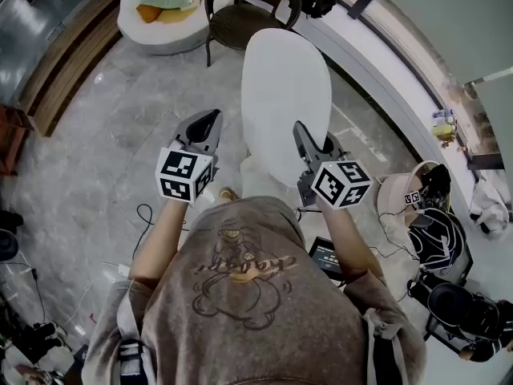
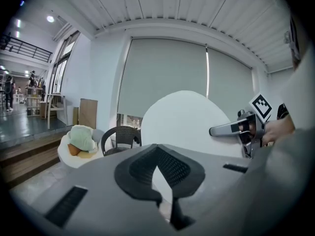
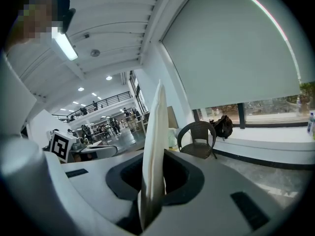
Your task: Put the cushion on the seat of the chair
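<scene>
Cushion [image 1: 284, 95] clamped edge-on in right tool [image 1: 314, 139], chair [image 1: 250, 18] beyond

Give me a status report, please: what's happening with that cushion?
Right gripper shut on cushion edge, cushion held up. Left gripper shut, empty, beside it. Chair ahead, seat bare.
</scene>
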The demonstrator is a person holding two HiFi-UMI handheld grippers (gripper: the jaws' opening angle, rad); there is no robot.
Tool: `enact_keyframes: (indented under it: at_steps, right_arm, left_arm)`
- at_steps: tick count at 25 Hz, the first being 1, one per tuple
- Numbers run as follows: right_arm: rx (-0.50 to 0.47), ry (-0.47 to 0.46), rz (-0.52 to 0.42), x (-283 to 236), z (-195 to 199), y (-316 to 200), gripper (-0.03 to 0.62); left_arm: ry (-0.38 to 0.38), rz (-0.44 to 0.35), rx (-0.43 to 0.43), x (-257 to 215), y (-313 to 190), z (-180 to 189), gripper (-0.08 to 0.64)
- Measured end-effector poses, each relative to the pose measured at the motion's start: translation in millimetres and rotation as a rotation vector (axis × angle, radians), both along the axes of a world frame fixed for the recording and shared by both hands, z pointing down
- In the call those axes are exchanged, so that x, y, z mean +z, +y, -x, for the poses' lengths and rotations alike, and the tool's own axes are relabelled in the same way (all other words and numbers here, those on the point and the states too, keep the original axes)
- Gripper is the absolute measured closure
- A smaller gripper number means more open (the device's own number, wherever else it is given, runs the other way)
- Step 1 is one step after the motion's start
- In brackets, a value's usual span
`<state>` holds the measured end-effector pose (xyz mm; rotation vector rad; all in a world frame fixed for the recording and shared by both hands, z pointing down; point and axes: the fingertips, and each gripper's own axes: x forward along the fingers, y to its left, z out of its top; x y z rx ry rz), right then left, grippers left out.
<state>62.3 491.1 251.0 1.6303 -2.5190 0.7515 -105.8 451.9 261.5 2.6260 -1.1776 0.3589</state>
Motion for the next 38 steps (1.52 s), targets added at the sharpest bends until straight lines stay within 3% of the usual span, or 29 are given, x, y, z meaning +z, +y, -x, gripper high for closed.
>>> enact_keyframes:
  at_steps: [14,22,38]
  right_arm:
    - [-0.019,-0.028,0.017,16,-10,-81,0.523]
    - [-0.053,-0.039,0.020,14,-16,-156,0.525]
    - [-0.149,-0.006,0.041,17,-45,-297,0.525]
  left_arm:
    - [0.002,0.018,0.018,14,-79,-23,0.555]
    - [0.001,0.031,0.026,12,-157,-41,0.555]
    - [0.017,0.050,-0.046,18,-289,-87,0.555]
